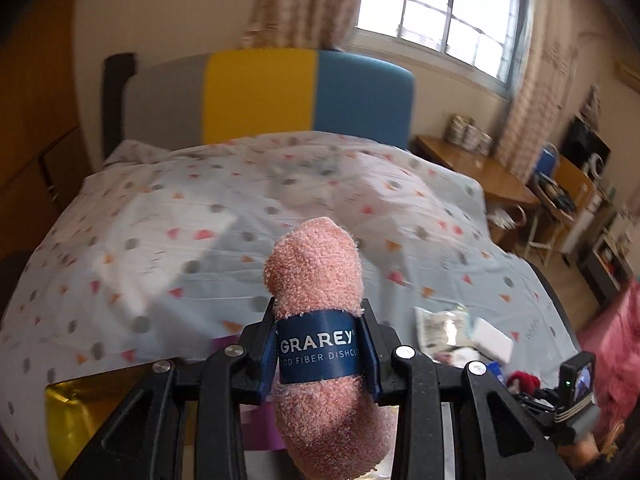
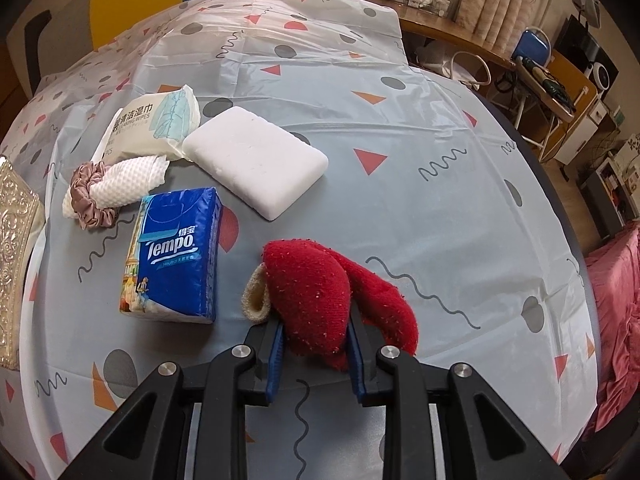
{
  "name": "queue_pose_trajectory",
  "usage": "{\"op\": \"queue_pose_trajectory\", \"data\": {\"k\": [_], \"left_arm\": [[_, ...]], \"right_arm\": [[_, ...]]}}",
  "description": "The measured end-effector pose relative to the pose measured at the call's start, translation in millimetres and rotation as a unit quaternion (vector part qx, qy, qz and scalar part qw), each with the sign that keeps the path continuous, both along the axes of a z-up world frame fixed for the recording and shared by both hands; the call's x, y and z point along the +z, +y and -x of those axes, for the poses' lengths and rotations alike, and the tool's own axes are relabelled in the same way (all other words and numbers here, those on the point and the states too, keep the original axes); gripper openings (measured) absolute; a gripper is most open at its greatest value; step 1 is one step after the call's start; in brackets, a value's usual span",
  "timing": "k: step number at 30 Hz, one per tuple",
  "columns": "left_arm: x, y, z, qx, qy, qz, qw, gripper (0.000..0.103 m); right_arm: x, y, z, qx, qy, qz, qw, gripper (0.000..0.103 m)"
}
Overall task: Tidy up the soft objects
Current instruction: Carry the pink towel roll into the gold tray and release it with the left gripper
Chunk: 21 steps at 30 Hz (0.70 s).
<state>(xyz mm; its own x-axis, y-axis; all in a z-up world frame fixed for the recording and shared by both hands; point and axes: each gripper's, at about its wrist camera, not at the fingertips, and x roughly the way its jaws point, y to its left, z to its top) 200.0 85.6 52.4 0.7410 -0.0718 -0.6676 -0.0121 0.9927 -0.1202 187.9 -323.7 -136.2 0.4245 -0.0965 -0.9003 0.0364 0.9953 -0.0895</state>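
My left gripper (image 1: 320, 344) is shut on a rolled pink dishcloth (image 1: 316, 268) with a dark blue paper band, held up above the bed. My right gripper (image 2: 316, 332) is shut on a red sock (image 2: 316, 292) with a beige cuff, low over the patterned sheet (image 2: 440, 140). On the sheet ahead of the right gripper lie a blue Tempo tissue pack (image 2: 174, 256), a white sponge block (image 2: 256, 160), a wet-wipes pack (image 2: 156, 120) and a white waffle cloth (image 2: 128, 184) ringed by a pink scrunchie (image 2: 86, 192).
A gold patterned box (image 2: 16, 248) sits at the sheet's left edge; it also shows gold in the left wrist view (image 1: 88, 400), beside something purple (image 1: 260, 428). A headboard (image 1: 260, 96) stands at the far end. A wooden desk (image 1: 480, 172) and a chair (image 2: 532, 76) stand right of the bed.
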Motion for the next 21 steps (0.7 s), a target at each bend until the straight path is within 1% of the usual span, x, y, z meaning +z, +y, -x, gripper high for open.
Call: {"op": "queue_pose_trajectory", "data": {"k": [2, 4, 9, 12, 17, 21], "left_arm": [[-3, 38, 15, 0.030, -0.002, 0.003, 0.9995, 0.035], [-13, 72, 32, 0.058, 0.006, 0.007, 0.9983, 0.036], [-56, 137, 78, 0.115, 0.047, 0.030, 0.9918, 0.036], [-76, 166, 104, 0.144, 0.064, 0.047, 0.9865, 0.036], [-98, 195, 148, 0.174, 0.078, 0.068, 0.9793, 0.036], [-117, 195, 172, 0.173, 0.096, 0.083, 0.9767, 0.038]], "right_arm": [[0, 2, 1, 0.003, -0.001, 0.007, 1.000, 0.026], [-1, 3, 1, 0.007, -0.002, 0.014, 1.000, 0.026], [-2, 6, 2, 0.013, -0.004, 0.025, 1.000, 0.026], [-2, 8, 2, 0.015, -0.006, 0.032, 0.999, 0.026], [-3, 9, 4, 0.018, -0.009, 0.038, 0.999, 0.026], [-4, 10, 5, 0.021, -0.011, 0.042, 0.999, 0.026]]}}
